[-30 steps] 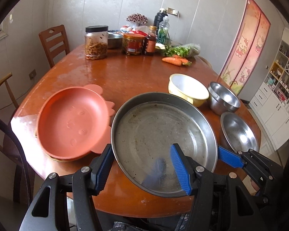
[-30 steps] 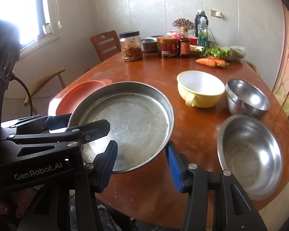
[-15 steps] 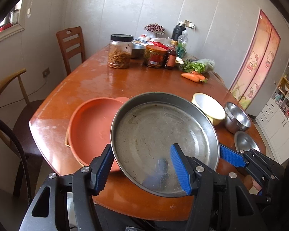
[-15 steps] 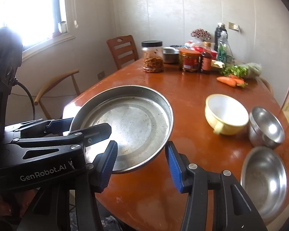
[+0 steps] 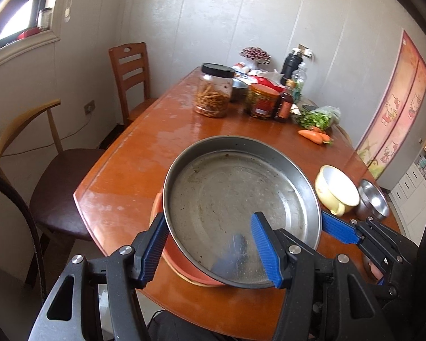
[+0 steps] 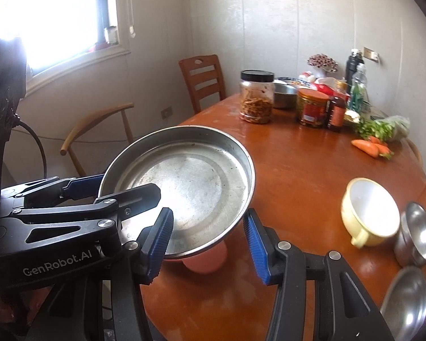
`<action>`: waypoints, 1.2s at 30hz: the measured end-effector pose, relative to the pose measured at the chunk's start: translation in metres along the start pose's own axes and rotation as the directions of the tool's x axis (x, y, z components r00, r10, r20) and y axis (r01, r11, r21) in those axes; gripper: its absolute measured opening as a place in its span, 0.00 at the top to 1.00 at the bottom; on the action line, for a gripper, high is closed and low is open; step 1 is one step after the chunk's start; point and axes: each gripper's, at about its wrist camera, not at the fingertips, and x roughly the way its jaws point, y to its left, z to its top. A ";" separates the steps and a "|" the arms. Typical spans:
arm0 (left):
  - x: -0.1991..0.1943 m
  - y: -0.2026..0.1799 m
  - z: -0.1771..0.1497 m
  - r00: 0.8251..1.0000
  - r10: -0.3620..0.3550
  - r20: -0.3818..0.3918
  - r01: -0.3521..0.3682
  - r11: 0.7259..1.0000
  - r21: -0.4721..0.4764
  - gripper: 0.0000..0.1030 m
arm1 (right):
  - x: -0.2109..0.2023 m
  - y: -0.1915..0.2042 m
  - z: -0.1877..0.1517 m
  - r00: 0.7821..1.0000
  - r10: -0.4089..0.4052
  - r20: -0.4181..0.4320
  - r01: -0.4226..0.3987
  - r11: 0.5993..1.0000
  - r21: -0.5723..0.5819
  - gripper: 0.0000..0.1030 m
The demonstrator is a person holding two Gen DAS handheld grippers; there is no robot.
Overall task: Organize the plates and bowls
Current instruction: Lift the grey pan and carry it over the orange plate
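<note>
Left-wrist view: the left claw [image 5: 210,247] pinches the near rim of a wide steel pan [image 5: 238,204], one blue pad under the outer wall and the other lying inside on the pan floor. The pan hangs tilted above a salmon plate [image 5: 181,270], which peeks out beneath the pan, at this claw's fingertips, on the near edge of the bench [image 5: 162,142]. To the right, the right claw [image 5: 338,227] grips the pan's rim from the other side.

Right-wrist view: the right claw [image 6: 207,244] straddles the pan [image 6: 190,182] at its near right edge, one pad inside, one outside below the rim; the left claw [image 6: 122,187] clamps the rim to the left. A sliver of the plate [image 6: 206,261] shows right under the pan, between the right claw's fingers.

Right of the right claw sit a yellow cup [image 6: 369,213], a small steel bowl [image 6: 419,233] touching it, and a wider steel bowl [image 6: 406,295] nearer the camera. Far ahead of both claws stand a jar [image 6: 255,96], a tin [image 6: 311,108], bottles [image 6: 338,110], greens [image 6: 380,128] and carrots [image 6: 369,146]. Two chairs [image 6: 204,82] stand off to the left, beyond the bench.
</note>
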 end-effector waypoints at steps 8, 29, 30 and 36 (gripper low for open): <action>0.018 0.024 0.006 0.999 0.037 -0.029 -0.038 0.999 -0.032 0.42 | 0.033 0.014 0.012 0.999 0.033 -0.032 -0.034 0.999 -0.023 0.48; 0.055 0.040 0.007 0.995 0.049 -0.090 -0.054 0.997 -0.052 0.42 | 0.081 0.009 0.009 0.992 0.047 -0.119 -0.049 0.999 -0.018 0.48; 0.056 0.039 0.008 0.995 0.049 -0.092 -0.054 0.997 -0.052 0.42 | 0.082 0.009 0.008 0.992 0.045 -0.121 -0.048 0.999 -0.020 0.48; 0.059 0.038 0.007 0.994 0.047 -0.100 -0.053 0.997 -0.050 0.42 | 0.085 0.009 0.004 0.991 0.036 -0.127 -0.039 0.999 -0.026 0.48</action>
